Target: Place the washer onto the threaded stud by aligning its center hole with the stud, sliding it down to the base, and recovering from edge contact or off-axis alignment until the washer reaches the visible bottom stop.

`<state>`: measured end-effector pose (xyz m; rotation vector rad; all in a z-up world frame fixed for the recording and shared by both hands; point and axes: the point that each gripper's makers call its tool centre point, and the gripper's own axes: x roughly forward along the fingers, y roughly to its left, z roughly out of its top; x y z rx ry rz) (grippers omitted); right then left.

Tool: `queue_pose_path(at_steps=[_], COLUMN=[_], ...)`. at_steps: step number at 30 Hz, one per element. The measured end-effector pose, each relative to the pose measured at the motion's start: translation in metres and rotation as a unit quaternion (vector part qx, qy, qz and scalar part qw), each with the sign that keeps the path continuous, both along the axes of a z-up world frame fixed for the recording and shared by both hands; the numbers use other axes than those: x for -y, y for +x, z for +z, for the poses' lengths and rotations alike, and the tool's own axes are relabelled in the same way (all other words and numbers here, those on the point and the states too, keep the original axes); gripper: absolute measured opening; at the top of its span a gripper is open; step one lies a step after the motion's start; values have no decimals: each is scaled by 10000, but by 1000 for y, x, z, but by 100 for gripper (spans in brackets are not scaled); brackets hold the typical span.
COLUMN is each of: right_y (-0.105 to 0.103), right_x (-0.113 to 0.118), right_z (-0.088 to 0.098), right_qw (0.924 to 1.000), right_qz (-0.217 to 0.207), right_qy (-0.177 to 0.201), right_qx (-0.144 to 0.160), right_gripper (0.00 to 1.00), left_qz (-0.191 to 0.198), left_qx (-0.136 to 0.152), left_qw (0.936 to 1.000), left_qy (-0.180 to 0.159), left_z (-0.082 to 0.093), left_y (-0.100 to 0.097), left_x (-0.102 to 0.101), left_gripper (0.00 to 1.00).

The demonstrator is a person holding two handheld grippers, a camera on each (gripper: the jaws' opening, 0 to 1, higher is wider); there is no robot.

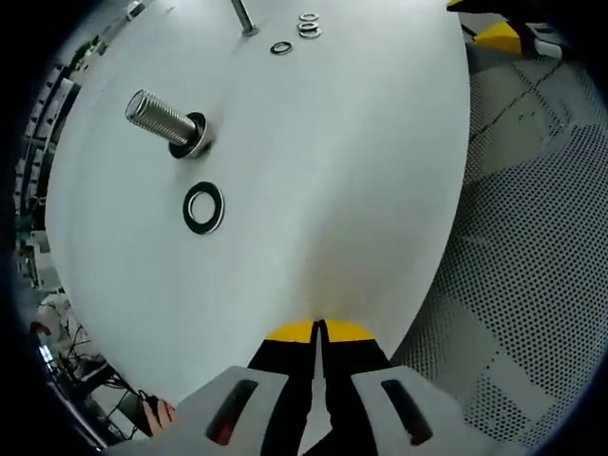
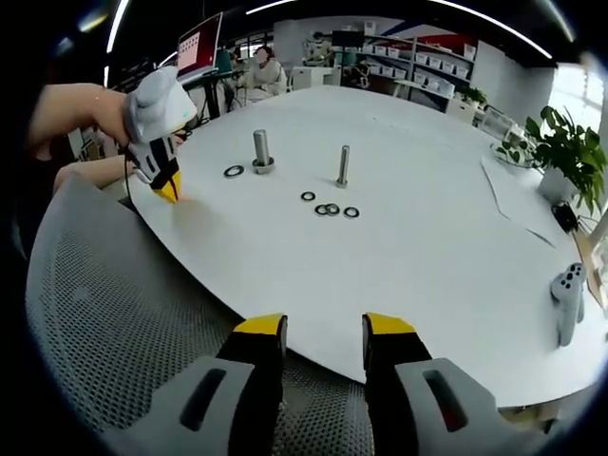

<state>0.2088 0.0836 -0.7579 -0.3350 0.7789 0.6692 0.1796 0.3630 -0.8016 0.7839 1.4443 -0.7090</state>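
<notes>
On the white round table (image 1: 342, 171) a thick threaded stud (image 1: 163, 122) stands on its base, with a large washer (image 1: 203, 207) lying flat beside it. My left gripper (image 1: 318, 331) is shut with nothing in it, near the table's edge, well short of that washer. The right gripper view has the same thick stud (image 2: 261, 150) and large washer (image 2: 234, 171) at the far left of the table (image 2: 427, 247). The left gripper (image 2: 167, 188) is there too, held by a hand. My right gripper (image 2: 325, 328) stands open and empty over the table's near edge.
A thinner stud (image 2: 343, 165) stands mid-table with several small washers (image 2: 330, 209) around it; the same stud (image 1: 243, 16) and washers (image 1: 306, 26) lie at the far end in the left gripper view. A mesh chair back (image 2: 104, 313) sits below the table edge. A controller (image 2: 568, 296) and plant (image 2: 560, 152) are at right.
</notes>
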Motion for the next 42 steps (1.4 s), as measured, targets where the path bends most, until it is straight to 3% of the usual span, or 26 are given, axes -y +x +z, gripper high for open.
queue_pose_path(at_steps=[5,8,15,18,22,26,30,33,36,42], right_y=[0,-1,-1,0,1,2,3,2,3,3], right_x=[0,1,1,1,1,1,2,2,3,3], right_z=[-1,-1,-1,-1,0,1,2,1,2,1], right_qw=[10000,10000,10000,10000,10000,10000,9999,9999,9998,9998], right_qz=[20,25,12,3,-26,-70,-100,-110,-173,-187], right_qy=[-39,-69,-43,-31,-6,21,22,49,55,47], right_qx=[-32,-31,-33,-21,18,55,69,33,54,33], right_gripper=[34,34,34,34,34,34,34,33,32,32], left_qz=[153,-80,148,26,-587,-254,218,-105,376,281], left_qx=[9,95,96,95,106,112,172,232,153,103], left_qw=[9998,9993,9987,9992,9978,9991,9977,9965,9950,9950], left_qy=[-139,-339,-485,-388,-277,-316,-620,-797,-909,-950], left_z=[1,1,1,1,1,1,1,1,2,2], left_y=[0,-1,0,0,0,0,1,0,0,2], left_x=[-1,-1,-1,1,1,0,-1,-1,-2,1], left_gripper=[0,0,0,0,0,0,0,0,0,0])
